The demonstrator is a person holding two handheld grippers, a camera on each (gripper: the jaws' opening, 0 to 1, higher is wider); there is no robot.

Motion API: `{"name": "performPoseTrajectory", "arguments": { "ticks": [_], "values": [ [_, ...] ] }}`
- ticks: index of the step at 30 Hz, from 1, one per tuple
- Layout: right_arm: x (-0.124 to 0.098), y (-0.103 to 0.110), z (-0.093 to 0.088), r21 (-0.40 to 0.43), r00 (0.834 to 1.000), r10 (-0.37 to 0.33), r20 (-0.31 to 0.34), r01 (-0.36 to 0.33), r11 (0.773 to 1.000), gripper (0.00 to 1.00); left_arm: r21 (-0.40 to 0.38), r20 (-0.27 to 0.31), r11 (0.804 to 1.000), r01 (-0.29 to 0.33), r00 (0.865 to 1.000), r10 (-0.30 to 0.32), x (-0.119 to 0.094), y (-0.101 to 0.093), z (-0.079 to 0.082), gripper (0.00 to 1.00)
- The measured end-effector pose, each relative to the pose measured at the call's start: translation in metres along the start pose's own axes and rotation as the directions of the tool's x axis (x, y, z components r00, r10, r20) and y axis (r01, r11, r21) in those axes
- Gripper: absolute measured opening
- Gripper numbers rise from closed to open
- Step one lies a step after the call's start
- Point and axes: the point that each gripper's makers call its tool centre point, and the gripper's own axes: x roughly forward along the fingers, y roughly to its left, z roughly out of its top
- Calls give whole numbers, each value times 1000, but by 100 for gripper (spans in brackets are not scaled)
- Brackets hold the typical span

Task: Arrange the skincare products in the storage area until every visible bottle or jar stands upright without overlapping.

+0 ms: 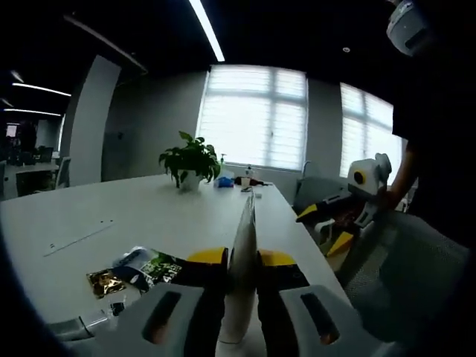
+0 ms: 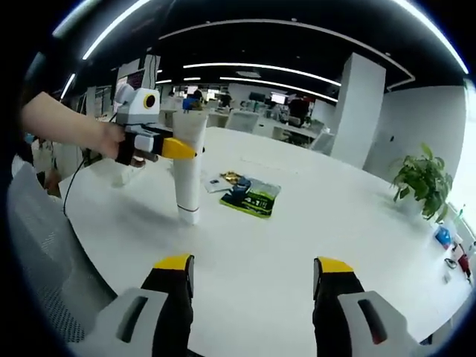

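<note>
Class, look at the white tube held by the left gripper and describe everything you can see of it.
The white tube is tall, smooth and plastic-looking, tapering to a flat crimped end at the top. It stands upright, cap end down on the white table. The left gripper is shut on its upper part. Flat packets lie just behind it, not touching.

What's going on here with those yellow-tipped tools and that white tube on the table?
A person is working at a white table with a hand-held gripper in each hand. The left hand-held gripper is clamped on a tall white tube, which stands on its cap end on the table. The right hand-held gripper hangs open over bare tabletop, holding nothing. A few flat sachets lie behind the tube, and a potted plant sits toward the far end.
</note>
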Motion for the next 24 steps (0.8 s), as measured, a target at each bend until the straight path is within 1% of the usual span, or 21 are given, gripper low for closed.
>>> {"name": "performPoseTrajectory", "arguments": {
  "ticks": [6, 9, 12, 18, 24],
  "values": [
    [1, 2, 0, -6, 1000, 9, -3, -9, 1000, 68, -10, -3, 1000, 5, 1000, -5, -2, 1, -2, 9],
    [1, 2, 0, -3, 1000, 11, -7, -11, 1000, 67, -10, -1, 1000, 7, 1000, -7, -2, -1, 0, 10],
    [1, 2, -2, 0, 1000, 13, -14, -13, 1000, 67, -14, 4, 1000, 10, 1000, -10, -3, 0, 1, 12],
    [0, 3, -2, -4, 1000, 19, -17, -19, 1000, 68, -10, 0, 1000, 11, 1000, -11, -3, -3, 1, 13],
    [0, 3, -2, -3, 1000, 19, -17, -19, 1000, 67, -14, -6, 1000, 2, 1000, -2, -5, 1, 0, 17]
  ]
}}
